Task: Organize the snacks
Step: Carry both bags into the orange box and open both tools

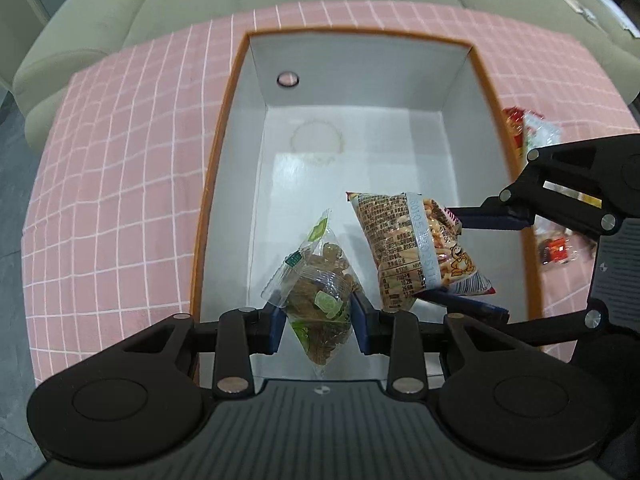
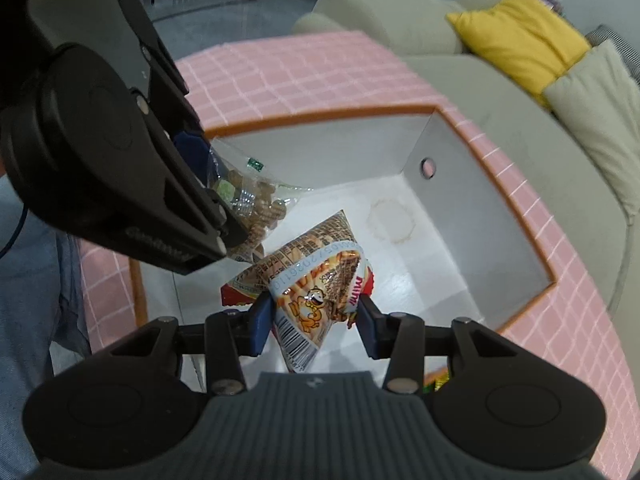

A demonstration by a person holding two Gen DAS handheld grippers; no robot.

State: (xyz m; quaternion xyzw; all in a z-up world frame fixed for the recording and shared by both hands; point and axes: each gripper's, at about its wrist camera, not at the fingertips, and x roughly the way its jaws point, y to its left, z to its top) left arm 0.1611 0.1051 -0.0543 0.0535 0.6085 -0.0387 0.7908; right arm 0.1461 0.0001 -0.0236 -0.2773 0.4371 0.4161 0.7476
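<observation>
An orange-rimmed box with a white inside lies on the pink checked cloth. My left gripper is shut on a clear bag of brown and green sweets, hanging over the box's near end. Beside it, my right gripper is shut on a printed snack bag with a cartoon bear, also above the box floor. In the right wrist view the box lies below, the right gripper pinches the bear bag, and the sweets bag hangs from the left gripper's fingers at upper left.
More snack packets lie on the cloth to the right of the box. The box wall has a round hole. A grey-green sofa with a yellow cushion stands behind the table. A person's blue sleeve shows at the left.
</observation>
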